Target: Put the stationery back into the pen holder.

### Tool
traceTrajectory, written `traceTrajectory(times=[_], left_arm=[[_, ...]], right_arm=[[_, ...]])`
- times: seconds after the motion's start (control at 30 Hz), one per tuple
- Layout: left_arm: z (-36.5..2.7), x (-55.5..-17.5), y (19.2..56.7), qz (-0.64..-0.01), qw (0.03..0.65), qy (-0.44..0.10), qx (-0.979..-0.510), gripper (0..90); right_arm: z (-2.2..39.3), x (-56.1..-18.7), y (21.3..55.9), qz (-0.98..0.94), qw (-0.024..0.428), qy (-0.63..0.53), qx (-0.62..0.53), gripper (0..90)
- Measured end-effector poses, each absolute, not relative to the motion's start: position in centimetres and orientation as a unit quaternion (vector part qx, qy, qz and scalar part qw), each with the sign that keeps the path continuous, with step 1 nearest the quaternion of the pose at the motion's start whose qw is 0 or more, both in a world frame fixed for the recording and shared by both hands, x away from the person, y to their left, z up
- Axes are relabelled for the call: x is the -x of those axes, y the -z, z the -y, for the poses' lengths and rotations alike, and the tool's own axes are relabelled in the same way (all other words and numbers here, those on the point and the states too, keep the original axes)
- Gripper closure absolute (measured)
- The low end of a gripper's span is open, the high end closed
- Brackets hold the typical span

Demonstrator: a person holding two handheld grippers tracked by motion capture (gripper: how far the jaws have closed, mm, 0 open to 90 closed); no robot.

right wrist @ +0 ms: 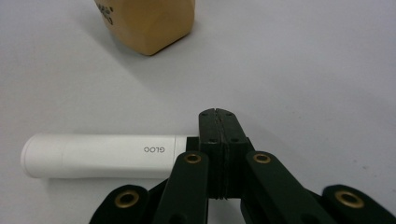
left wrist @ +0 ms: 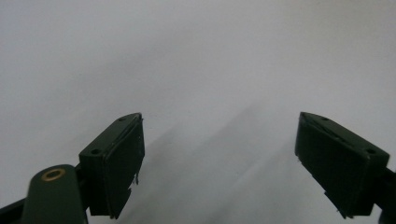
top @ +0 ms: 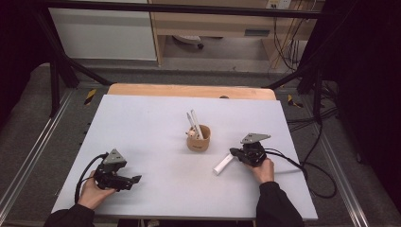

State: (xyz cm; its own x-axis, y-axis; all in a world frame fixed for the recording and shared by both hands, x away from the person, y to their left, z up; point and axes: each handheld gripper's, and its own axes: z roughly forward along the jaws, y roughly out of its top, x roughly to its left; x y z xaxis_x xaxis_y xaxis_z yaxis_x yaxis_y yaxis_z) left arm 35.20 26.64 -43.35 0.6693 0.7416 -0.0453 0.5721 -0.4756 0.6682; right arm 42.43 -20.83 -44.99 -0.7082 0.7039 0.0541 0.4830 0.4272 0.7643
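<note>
right gripper (top: 235, 153) sits at the right side of the white table (top: 156, 142), jaws pressed together with nothing between them. in the right gripper view the closed tips (right wrist: 217, 116) lie against the near end of a white tube (right wrist: 100, 156) that rests flat on the table, printed "glog" as it reads from there; the jaws stand beside the tube, not around it. in the high view the tube (top: 222, 164) lies slanted, just right of and below a tan cup (top: 198, 138), apart from it. the cup stands upright near the table's middle with 2 white sticks (top: 194, 124) leaning in it. left gripper (top: 135, 180) rests at the lower left in a hand, jaws spread, bare table between them (left wrist: 219, 154).
</note>
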Motion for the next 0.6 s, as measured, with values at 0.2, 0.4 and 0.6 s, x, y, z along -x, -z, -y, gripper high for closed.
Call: traceTrajectory(times=[0.2, 0.4, 0.6], left_arm=[[-26.5, -35.2, 43.3, -0.385, 0.335, -0.126, -0.851, 15.7], [-26.3, -35.1, 43.3, -0.383, 0.336, -0.126, -0.851, 15.7], [-25.9, -35.1, 43.2, -0.38, 0.335, -0.127, -0.852, 15.7]], right_arm=[[20.3, -41.8, 44.9, -0.837, 0.138, -0.4, -0.347, 90.0], [19.3, -41.5, 45.0, -0.839, 0.133, -0.402, -0.342, 90.0], [19.5, -41.2, 44.7, -0.836, 0.14, -0.406, -0.342, 86.5]])
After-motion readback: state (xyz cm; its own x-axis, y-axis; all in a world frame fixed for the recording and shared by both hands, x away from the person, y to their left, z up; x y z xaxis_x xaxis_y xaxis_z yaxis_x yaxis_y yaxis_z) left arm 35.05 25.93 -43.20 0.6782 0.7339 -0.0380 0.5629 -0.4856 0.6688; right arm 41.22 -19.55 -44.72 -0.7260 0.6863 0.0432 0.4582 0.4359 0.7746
